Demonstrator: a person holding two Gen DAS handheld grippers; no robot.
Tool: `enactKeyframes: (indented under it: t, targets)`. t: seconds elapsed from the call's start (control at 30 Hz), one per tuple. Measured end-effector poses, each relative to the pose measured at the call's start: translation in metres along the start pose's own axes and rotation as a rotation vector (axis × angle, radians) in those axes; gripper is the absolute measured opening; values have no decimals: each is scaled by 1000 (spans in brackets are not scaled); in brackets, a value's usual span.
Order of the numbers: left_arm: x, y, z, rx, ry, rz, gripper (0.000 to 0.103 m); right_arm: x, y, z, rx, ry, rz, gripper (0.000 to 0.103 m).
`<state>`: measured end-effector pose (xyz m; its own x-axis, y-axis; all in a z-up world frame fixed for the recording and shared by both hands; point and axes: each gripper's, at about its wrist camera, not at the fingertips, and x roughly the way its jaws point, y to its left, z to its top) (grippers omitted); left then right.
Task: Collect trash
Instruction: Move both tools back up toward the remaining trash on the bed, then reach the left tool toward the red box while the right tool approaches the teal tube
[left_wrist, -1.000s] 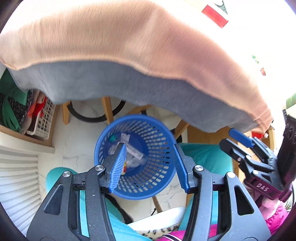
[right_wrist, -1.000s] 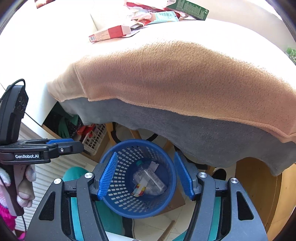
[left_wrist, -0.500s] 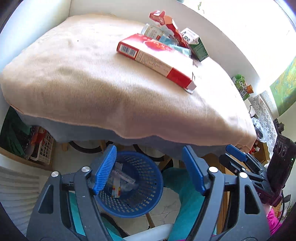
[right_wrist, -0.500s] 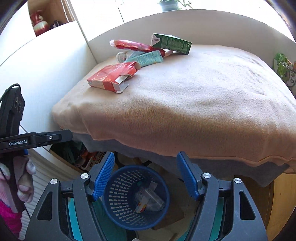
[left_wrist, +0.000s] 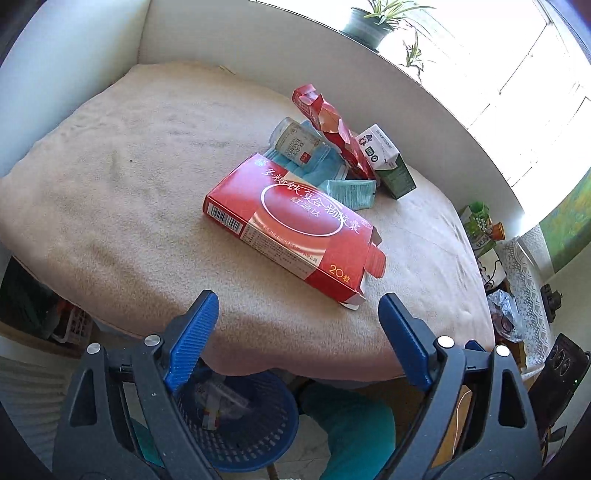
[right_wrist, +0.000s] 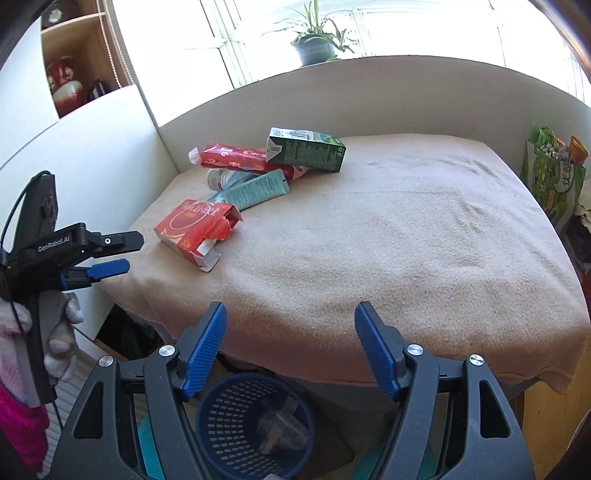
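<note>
A red medicine box (left_wrist: 291, 225) lies open-ended on the beige-covered table (left_wrist: 129, 177), just beyond my open, empty left gripper (left_wrist: 297, 328). Behind it lie a small bottle (left_wrist: 295, 142), a teal tube (left_wrist: 351, 192), a crumpled red carton (left_wrist: 332, 129) and a green-and-white carton (left_wrist: 388, 158). The same pile shows in the right wrist view: red box (right_wrist: 195, 225), teal tube (right_wrist: 258, 192), green carton (right_wrist: 306, 149). My right gripper (right_wrist: 290, 347) is open and empty over the table's near edge. The blue basket (right_wrist: 255, 424) with some trash sits on the floor below.
The left gripper (right_wrist: 110, 254) shows at the left of the right wrist view. White panels wall the table's back and left. A potted plant (right_wrist: 314, 44) stands on the sill. A green bag (right_wrist: 554, 173) and clutter lie to the right.
Both grippers have risen from over the blue basket to table height and now face the trash pile. The basket has dropped to the bottom of both views. Both stay open.
</note>
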<state>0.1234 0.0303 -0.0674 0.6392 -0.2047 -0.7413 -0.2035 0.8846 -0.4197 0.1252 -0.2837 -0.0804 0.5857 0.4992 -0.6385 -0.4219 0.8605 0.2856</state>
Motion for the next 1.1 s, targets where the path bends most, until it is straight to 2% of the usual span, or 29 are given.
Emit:
enactKeyframes:
  t: [0.2, 0.37, 0.5, 0.63, 0.83, 1.0, 1.1]
  targets:
    - [16, -11, 16, -8, -9, 54, 91, -1, -6, 10, 25, -21, 9, 72]
    - [26, -8, 21, -72, -15, 47, 91, 6, -5, 25, 46, -21, 97, 72]
    - [30, -1, 20, -120, -7, 39, 91, 24, 1, 45, 32, -11, 122, 72]
    - [35, -1, 25, -126, -5, 61, 91, 42, -6, 62, 124, 14, 191, 72]
    - [45, 13, 40, -273, -17, 45, 91, 52, -8, 75, 177, 13, 240, 71]
    - [51, -2, 52, -301, -83, 160, 91, 56, -6, 77, 174, 16, 247, 70]
    - [62, -15, 57, -274, -94, 217, 91, 57, -10, 74, 178, 20, 244, 70]
